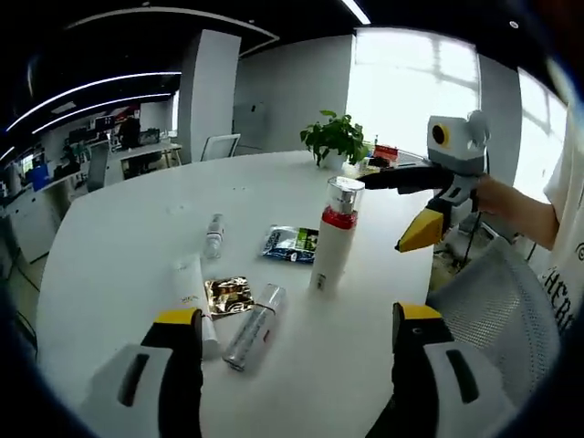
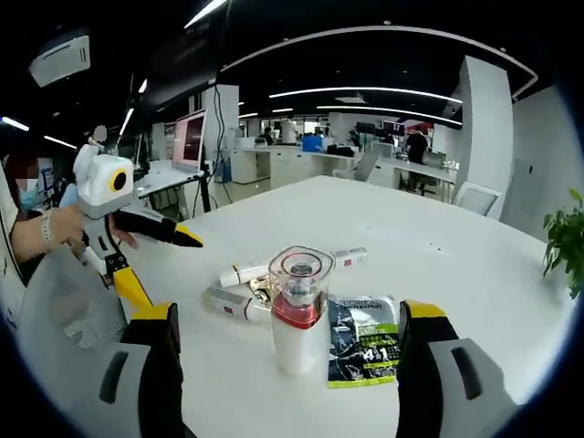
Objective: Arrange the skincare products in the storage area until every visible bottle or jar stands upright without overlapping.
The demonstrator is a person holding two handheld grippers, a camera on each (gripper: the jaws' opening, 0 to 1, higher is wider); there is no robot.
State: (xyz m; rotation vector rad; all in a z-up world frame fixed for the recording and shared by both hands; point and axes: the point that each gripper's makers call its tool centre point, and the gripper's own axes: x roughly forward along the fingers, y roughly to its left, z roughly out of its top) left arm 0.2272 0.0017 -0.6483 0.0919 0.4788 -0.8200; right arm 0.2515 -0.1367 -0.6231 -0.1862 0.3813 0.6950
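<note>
Your left hand-held gripper and right hand-held gripper hang released near the upright, glossy white cylindrical bottle on the smooth round table, broad bare tabletop beyond it.

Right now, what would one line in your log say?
grippers: left open, right open | white pump bottle upright | three tubes lying flat | two sachets on table

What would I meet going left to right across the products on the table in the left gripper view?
White tube lying flat → small clear bottle lying down → gold sachet → silver-capped bottle lying down → dark green and blue sachet → upright white bottle with red band.
</note>
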